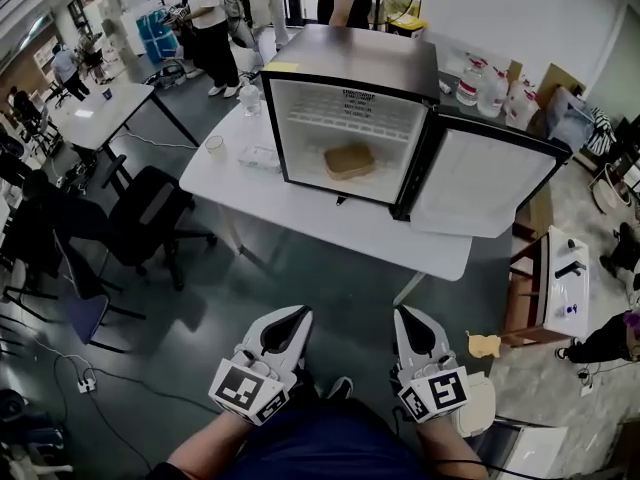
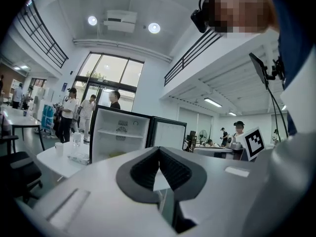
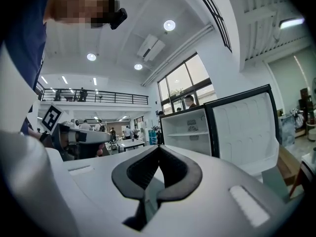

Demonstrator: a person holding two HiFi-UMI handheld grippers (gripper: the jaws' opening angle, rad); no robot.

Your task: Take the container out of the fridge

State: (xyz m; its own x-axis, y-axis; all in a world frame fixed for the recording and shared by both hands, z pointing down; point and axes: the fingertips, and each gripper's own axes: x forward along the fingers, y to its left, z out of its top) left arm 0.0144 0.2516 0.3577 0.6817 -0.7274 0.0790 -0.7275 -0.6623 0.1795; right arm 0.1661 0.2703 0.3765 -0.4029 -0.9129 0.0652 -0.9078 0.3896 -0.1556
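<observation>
left gripper (image 1: 303,312), right gripper (image 1: 401,312), low, jaws together

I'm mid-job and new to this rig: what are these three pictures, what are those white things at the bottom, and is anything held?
No robot arm: a person holds a two-jaw tool in each hand. The head view looks down from the person's head; the left tool and right tool show at its bottom. The other two pictures come from cameras riding on each tool, looking along its jaws. Both tools are shut and hold nothing. Ahead, a small fridge stands on a white table, door open, with the brown container inside. A cup stands beside it.
</observation>
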